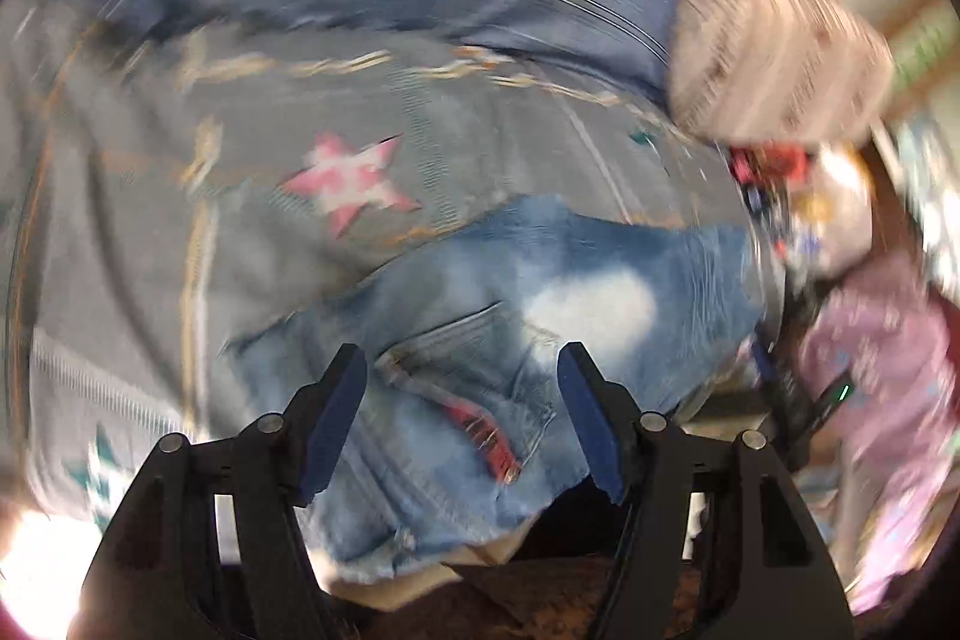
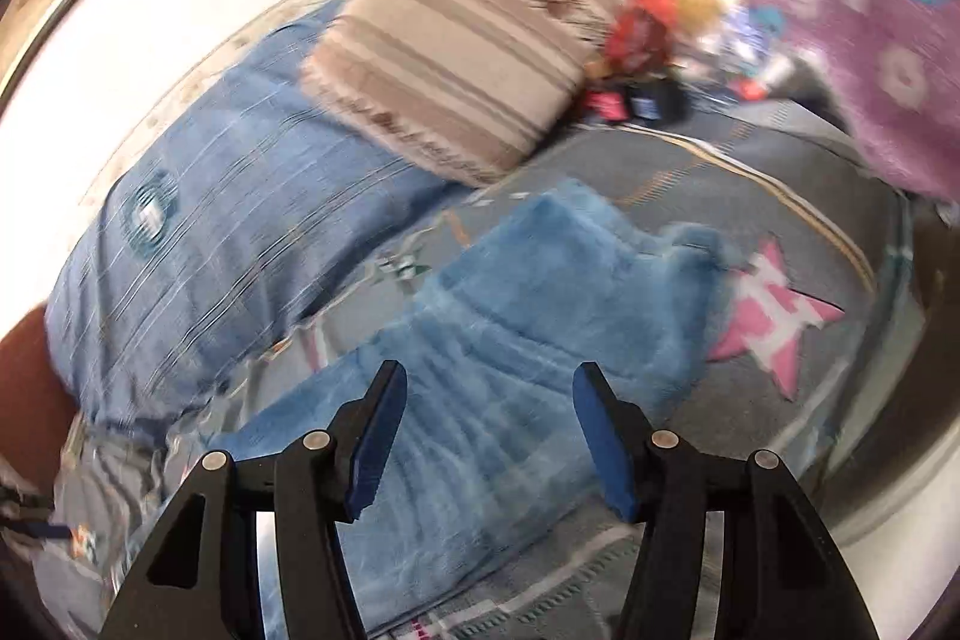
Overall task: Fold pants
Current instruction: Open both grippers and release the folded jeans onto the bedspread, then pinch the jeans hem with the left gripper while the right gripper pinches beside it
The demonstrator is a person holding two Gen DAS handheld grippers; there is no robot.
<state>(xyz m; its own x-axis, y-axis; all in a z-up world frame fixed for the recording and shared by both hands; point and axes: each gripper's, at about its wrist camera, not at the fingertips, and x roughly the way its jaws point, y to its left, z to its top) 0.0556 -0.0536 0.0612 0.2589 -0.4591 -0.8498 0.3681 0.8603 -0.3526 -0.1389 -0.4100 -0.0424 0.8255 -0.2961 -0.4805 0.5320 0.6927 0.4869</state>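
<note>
Hovering at lower centre, your left gripper (image 1: 462, 424) and right gripper (image 2: 486, 442) gape empty above faded blue denim pants (image 1: 498, 340); blur hides any writing.

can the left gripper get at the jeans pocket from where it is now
Probably yes. The left gripper has its jaws apart with the jeans lying flat on the bedspread right below them, pocket uncovered. Nothing sits in between.
</note>
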